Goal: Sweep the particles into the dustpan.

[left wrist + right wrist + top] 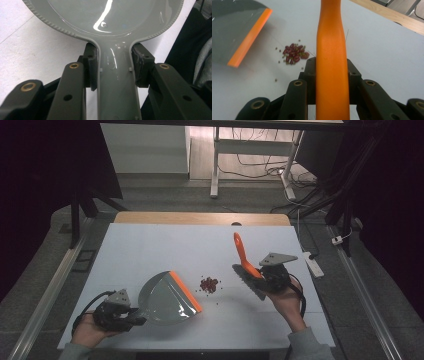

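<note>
Down by the near edge of the tabletop [150, 245], toward its left corner, the left gripper [131, 316] has its jaws pinched tight on the stem of a shiny grey plastic dustpan with an orange rubber lip [167, 299]. That lip faces right and away, straight at the little heap of dark red beans [209, 284] lying just past it, around mid-table. A few strays are scattered around the heap. Further right, the right gripper [264, 276] has its jaws clamped on the orange-handled brush with grey bristles [246, 265], handle pointing at the far edge. So the beans sit between lip and bristles; I'd guess the brush has to drag leftward into the pan.
</note>
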### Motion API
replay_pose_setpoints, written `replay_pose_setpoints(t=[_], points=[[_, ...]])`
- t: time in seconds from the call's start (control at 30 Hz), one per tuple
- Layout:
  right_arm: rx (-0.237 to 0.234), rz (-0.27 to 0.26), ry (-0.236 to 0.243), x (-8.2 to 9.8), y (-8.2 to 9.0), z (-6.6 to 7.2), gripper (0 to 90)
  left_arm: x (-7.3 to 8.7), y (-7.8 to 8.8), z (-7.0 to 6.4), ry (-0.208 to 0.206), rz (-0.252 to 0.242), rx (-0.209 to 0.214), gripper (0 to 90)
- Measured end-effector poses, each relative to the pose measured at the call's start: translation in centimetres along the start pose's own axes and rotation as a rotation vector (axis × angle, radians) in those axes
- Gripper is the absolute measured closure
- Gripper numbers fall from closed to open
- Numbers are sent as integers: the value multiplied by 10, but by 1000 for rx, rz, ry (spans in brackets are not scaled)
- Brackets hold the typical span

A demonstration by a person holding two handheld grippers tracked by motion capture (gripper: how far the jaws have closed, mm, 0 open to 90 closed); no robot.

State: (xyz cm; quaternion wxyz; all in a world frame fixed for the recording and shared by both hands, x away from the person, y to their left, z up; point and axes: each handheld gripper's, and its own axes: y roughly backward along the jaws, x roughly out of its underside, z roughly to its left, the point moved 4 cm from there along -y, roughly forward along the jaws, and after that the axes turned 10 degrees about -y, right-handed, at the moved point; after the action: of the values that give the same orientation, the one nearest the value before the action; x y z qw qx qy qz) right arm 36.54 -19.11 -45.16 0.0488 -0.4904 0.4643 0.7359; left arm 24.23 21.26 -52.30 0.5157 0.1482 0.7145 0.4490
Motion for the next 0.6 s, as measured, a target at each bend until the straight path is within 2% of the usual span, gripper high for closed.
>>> replay_pose_setpoints(t=[0.13,0.3,0.6], points=[[5,14,0,-8,-9,2,707,-1,-1,-1,-8,3,5,617],[7,23,-26,-17,-20,3,707,-1,-3,-2,-19,10,15,617],[50,57,-67,-24,-44,-6,707,-3,-9,-3,-16,38,18,616]])
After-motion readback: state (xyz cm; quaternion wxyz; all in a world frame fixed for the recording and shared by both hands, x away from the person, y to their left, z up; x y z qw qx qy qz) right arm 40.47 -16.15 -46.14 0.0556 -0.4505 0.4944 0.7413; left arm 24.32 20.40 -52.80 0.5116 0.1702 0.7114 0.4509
